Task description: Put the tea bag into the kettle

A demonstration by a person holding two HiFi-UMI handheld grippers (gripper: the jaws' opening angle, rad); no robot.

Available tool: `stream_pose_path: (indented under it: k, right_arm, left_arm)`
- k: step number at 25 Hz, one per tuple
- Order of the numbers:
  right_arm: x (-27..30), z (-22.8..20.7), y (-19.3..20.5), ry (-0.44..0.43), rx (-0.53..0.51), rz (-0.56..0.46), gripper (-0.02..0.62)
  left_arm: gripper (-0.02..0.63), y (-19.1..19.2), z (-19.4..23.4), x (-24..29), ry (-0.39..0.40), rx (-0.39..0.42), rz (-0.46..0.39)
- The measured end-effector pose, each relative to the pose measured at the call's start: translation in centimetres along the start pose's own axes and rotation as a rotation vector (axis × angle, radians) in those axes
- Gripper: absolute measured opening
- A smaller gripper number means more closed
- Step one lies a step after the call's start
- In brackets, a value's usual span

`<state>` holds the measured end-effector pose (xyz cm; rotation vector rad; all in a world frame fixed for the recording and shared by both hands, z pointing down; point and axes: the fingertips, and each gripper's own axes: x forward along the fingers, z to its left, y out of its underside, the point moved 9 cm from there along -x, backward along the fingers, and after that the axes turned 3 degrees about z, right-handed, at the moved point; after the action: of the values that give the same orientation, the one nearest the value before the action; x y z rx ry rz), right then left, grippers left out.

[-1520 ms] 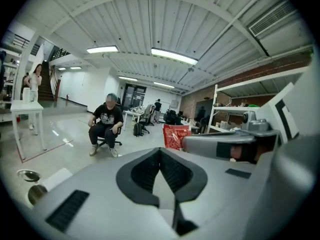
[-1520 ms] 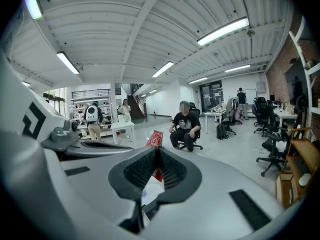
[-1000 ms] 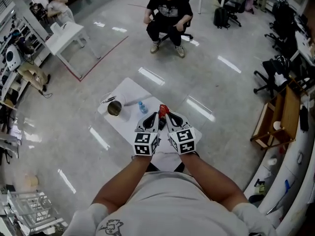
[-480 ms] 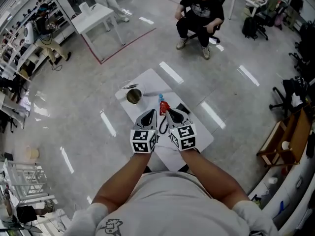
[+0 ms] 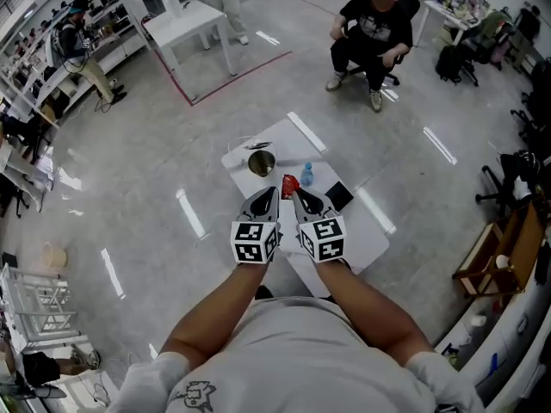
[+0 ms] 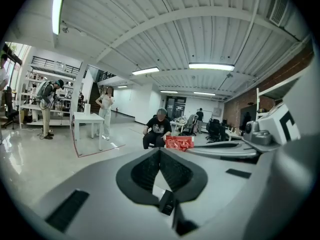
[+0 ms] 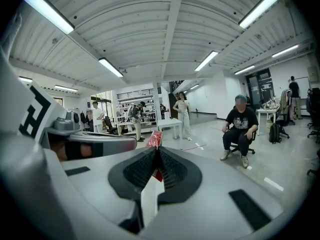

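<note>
Holding both tools side by side, close in front of the chest, over the near half of the white worktop (image 5: 366,243). Showing the left gripper (image 6: 160,150) with its fingers pressed together at the tips and nothing between them. Pinching the red tea bag (image 7: 155,138) in the right gripper (image 7: 157,153), fingers clamped tight on the lower part and the top poking up past the tips. Pointing both grippers toward the far end of the worktop. Looking further out, spotting the open kettle (image 5: 261,163) standing near the far corner, apart from the tea bag. Picking out a blue bottle (image 5: 306,175) just right of the kettle and a flat black object (image 5: 338,196) nearer the right edge. Catching, well beyond, a seated person (image 5: 373,28) on a chair across the shiny floor.
</note>
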<state>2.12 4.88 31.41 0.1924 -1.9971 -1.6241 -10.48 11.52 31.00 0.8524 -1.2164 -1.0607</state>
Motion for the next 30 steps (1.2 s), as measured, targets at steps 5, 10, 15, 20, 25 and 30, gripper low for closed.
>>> stream_pose_path:
  k: [5, 10, 15, 20, 25, 30]
  right_arm:
    - [1.8, 5.1, 0.3, 0.01, 0.003, 0.005, 0.023]
    - [3.1, 9.3, 0.1, 0.034, 0.012, -0.001, 0.023]
    - [3.8, 12.3, 0.7, 0.052, 0.022, 0.001, 0.023]
    - [5.1, 14.5, 0.5, 0.044, 0.011, 0.004, 0.023]
    - [5.7, 14.7, 0.8, 0.037, 0.015, 0.01, 0.023]
    - [7.6, 14.3, -0.1, 0.036, 0.024, 0.0, 0.023]
  left_arm:
    - [0.002, 0.3, 3.9, -3.1, 0.016, -0.002, -0.007]
    - [0.002, 0.6, 7.1, -5.9, 0.038, -0.003, -0.004]
    - [0.002, 1.3, 9.3, -7.9, 0.055, -0.017, -0.007]
    - [0.002, 1.4, 11.4, -9.0, 0.05, -0.046, -0.015]
    - [0.002, 1.8, 12.0, -9.4, 0.044, -0.045, -0.012]
    - [0.002, 1.0, 13.2, -8.8, 0.043, -0.03, -0.013]
